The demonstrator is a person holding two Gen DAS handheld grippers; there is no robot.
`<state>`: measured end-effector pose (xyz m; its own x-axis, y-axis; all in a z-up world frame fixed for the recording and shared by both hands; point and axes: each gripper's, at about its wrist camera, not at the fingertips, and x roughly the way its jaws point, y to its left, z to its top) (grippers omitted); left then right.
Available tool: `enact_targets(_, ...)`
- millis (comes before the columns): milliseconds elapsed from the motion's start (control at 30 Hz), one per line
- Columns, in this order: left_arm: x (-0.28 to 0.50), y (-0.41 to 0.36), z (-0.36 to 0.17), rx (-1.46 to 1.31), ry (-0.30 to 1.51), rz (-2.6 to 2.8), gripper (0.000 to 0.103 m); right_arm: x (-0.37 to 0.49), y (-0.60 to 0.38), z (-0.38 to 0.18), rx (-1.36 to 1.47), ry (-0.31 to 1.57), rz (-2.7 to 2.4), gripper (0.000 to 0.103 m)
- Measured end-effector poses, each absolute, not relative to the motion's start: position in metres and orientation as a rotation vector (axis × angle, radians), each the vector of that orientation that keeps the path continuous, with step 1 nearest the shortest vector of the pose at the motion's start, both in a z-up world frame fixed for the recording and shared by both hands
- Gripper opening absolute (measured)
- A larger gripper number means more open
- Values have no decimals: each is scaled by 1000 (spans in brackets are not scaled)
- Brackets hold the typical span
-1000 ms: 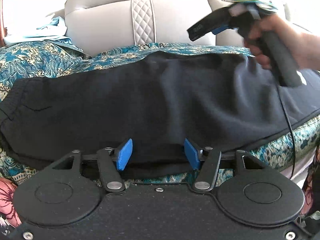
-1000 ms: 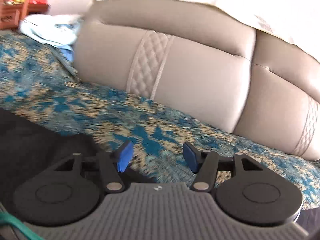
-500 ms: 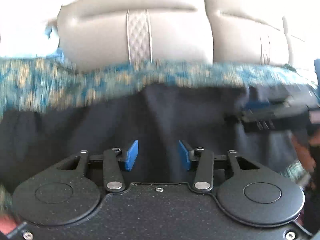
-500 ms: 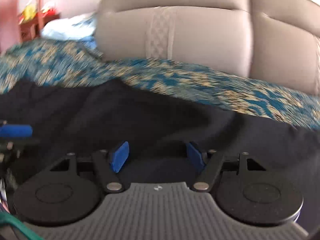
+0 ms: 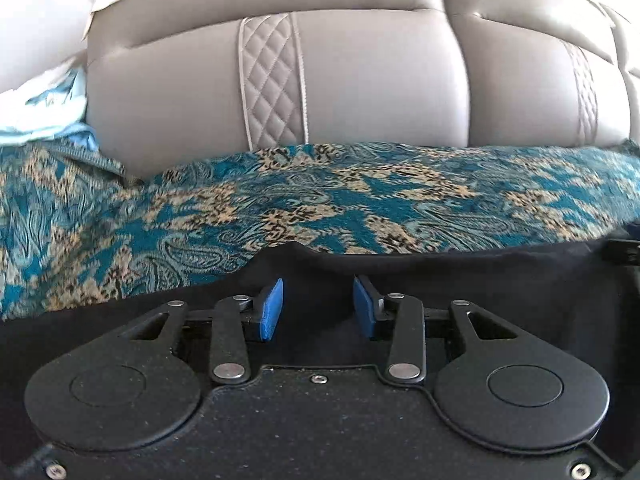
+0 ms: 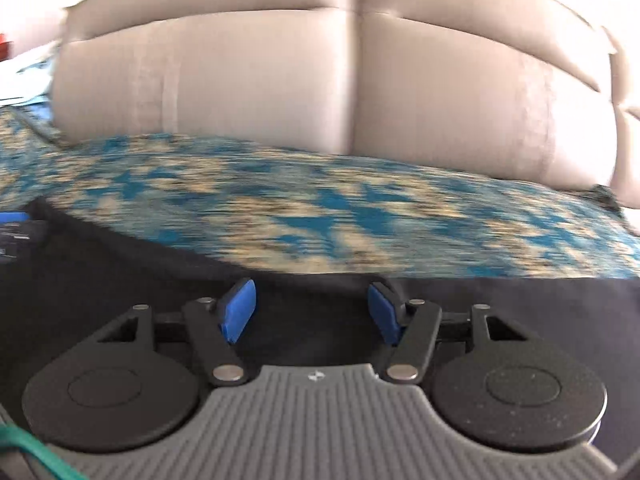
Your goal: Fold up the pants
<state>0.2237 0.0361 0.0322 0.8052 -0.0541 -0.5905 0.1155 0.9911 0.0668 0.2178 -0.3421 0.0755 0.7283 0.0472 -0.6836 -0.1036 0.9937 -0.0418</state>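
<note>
Black pants [image 5: 500,280] lie flat on a blue paisley cover [image 5: 280,208]; their far edge runs just ahead of both grippers. In the right wrist view the pants [image 6: 120,272] fill the lower frame. My left gripper [image 5: 318,308] is open, its blue pads [image 5: 270,310] low over the fabric near that far edge, which bulges up between them. My right gripper [image 6: 312,312] is open, wider apart, also low over the pants at the far edge. The left gripper's tip [image 6: 16,226] shows at the left edge of the right wrist view.
A beige leather sofa backrest [image 5: 360,80] with a quilted strip [image 5: 272,84] rises right behind the cover. Light blue cloth [image 5: 44,112] lies at the far left. A green cable [image 6: 36,456] runs by the right gripper's body.
Both grippers have moved forward across the pants to their far edge, toward the backrest. The left jaws have narrowed a little. The right gripper has come down from the air beside the left one.
</note>
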Motion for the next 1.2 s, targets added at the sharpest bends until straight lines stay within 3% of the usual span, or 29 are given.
enact_targets(367,229,31,26,132,607,-37,40,228,-523,70,87,781,-359,77)
enact_targets(600,229,27,27,141,607,-21,40,213,-583,71,163,791,-717,78)
enact_targets(733,226,31,38,102,641,-9,43,199,-564,85,206,726,-635,77)
enact_targets(933,171,38,55,131,551,9,46,182,-481,106,264,664,-295,77)
enact_targets(1200,84,61,40,79,572,76,47,125,-330,89,253,626,154,78)
